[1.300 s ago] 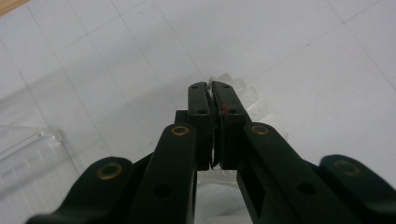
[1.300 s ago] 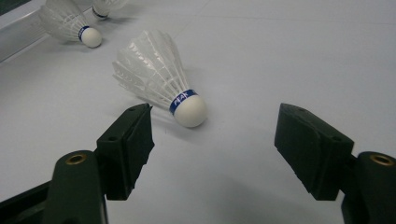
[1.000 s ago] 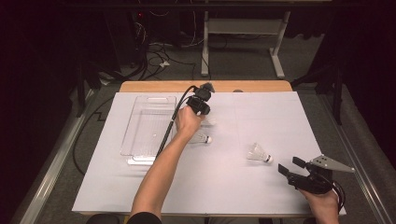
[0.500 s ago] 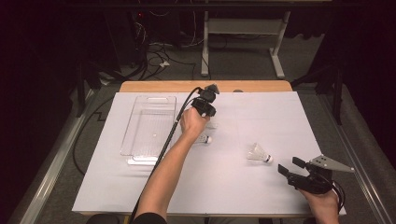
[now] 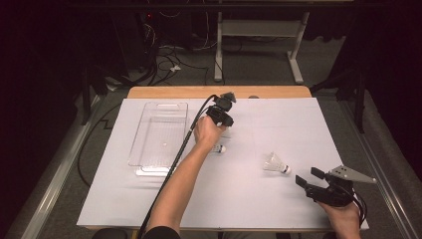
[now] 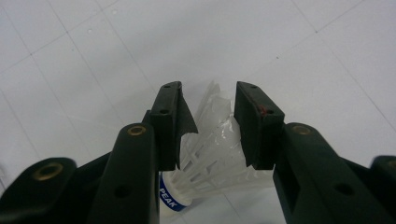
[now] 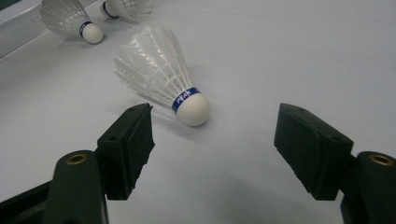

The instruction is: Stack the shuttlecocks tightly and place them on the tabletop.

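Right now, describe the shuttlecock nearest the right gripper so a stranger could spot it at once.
Find the white-covered table's right half, away from the clear tray. The shuttlecock lies on its side there, just ahead of the right gripper's open jaws. Unlike the other shuttlecocks nearer the tray, it lies alone.

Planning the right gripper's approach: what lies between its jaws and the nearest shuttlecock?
Bare white table cover, as the right gripper view shows; the right gripper stands open, just short of the shuttlecock.

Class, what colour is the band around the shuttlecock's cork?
Blue with white lettering, on the shuttlecock, clearest in the right gripper view.
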The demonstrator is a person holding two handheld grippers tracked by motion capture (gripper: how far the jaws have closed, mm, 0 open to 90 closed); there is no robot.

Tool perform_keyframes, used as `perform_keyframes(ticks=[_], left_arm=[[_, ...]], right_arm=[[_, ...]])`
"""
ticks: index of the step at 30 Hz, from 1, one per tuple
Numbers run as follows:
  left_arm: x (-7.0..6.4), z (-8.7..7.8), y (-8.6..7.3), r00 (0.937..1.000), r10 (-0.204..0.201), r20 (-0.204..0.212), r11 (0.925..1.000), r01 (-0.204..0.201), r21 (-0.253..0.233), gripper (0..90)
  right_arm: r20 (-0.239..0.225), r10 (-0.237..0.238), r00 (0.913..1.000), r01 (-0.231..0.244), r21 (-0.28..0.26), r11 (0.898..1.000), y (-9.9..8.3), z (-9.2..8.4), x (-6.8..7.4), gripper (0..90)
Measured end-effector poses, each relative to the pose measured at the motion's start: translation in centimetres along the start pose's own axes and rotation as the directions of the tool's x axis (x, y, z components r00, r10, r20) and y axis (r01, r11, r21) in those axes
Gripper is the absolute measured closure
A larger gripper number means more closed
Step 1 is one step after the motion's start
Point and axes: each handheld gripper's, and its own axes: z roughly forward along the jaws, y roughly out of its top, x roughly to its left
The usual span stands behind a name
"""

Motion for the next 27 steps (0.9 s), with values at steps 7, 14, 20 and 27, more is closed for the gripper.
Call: perform_keyframes(ticks=[7,14,20,27], left_arm=[[-0.01,-0.13,-0.06,0.9998,0.009,0.020,0.9999,-0.009,0.006,60.2],[0.09,-0.18,-0.13,0.9998,0.006,0.020,1.0000,-0.006,0.002,56.1],[0.07,-0.23,-0.14,0.9998,0.006,0.019,1.0000,-0.006,0.005,52.2],[0.05,-0.33,-0.24,0.9998,0.009,0.020,0.9999,-0.009,0.005,50.3]], right_arm=[[0.001,-0.002,1.0000,0.002,0.003,1.000,0.03,0.08,0.06,28.5],[0.000,-0.008,1.0000,0.008,0.007,1.000,0.07,0.20,0.20,28.5],[0.001,-0.005,1.0000,0.005,0.006,1.000,0.06,0.18,0.18,28.5],[0.000,-0.007,1.0000,0.007,0.005,1.000,0.08,0.19,0.18,28.5]])
